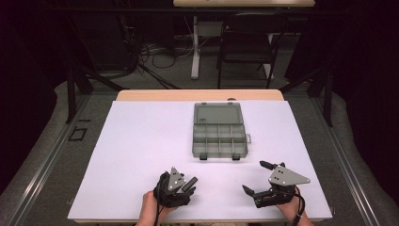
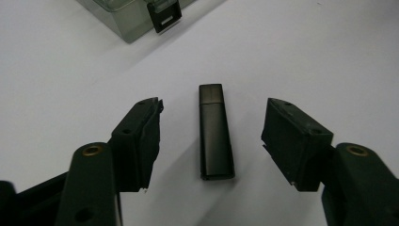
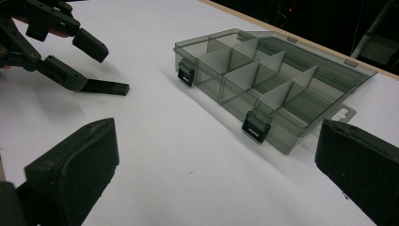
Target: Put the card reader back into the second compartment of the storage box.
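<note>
A black USB stick (image 2: pixel 215 132) lies flat on the white table, pointing away from me. My left gripper (image 2: pixel 216 113) is open and straddles it, with a gap between each jaw and the stick. From the right gripper view the same stick (image 3: pixel 106 87) pokes out from under the left gripper (image 3: pixel 89 61). A grey clear compartment box (image 1: pixel 219 132) sits open at the table's middle, lid folded back, its cells (image 3: pixel 263 80) looking empty. My right gripper (image 1: pixel 254 176) is open at the front right with nothing between its jaws, which face the box in its own view (image 3: pixel 219 141).
The white table sheet (image 1: pixel 141 141) reaches to a wooden far edge (image 1: pixel 197 94). Two black latches (image 3: pixel 256 126) hang on the box's near side. A black chair (image 1: pixel 247 47) and cables stand on the floor beyond the table.
</note>
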The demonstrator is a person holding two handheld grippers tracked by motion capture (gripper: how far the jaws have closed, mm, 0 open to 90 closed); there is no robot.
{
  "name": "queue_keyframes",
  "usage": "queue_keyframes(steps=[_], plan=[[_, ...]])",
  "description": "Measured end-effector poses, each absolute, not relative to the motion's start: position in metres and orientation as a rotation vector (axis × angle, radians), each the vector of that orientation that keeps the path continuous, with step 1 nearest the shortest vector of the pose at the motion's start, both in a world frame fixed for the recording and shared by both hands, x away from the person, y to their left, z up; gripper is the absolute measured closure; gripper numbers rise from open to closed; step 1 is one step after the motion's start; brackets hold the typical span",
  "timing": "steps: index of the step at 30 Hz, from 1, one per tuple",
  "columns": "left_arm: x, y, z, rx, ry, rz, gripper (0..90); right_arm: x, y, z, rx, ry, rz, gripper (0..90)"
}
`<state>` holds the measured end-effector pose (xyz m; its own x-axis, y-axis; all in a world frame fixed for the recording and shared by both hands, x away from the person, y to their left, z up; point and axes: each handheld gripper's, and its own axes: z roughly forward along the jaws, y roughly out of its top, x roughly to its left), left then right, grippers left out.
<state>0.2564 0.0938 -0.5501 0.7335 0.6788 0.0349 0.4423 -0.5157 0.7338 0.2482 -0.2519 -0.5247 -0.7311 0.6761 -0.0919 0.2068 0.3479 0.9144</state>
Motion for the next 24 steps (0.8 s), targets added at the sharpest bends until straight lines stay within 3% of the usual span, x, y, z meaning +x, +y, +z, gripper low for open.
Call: queue_keyframes(steps=[8,24], plan=[[0.256,0.094,-0.555,2.183,0.883,0.4,57.3,0.25,-0.251,-0.525,0.763,2.161,1.362,0.0],[0.259,0.096,-0.562,2.186,0.902,0.35,69.4,0.249,-0.251,-0.525,0.761,2.17,1.353,0.0]])
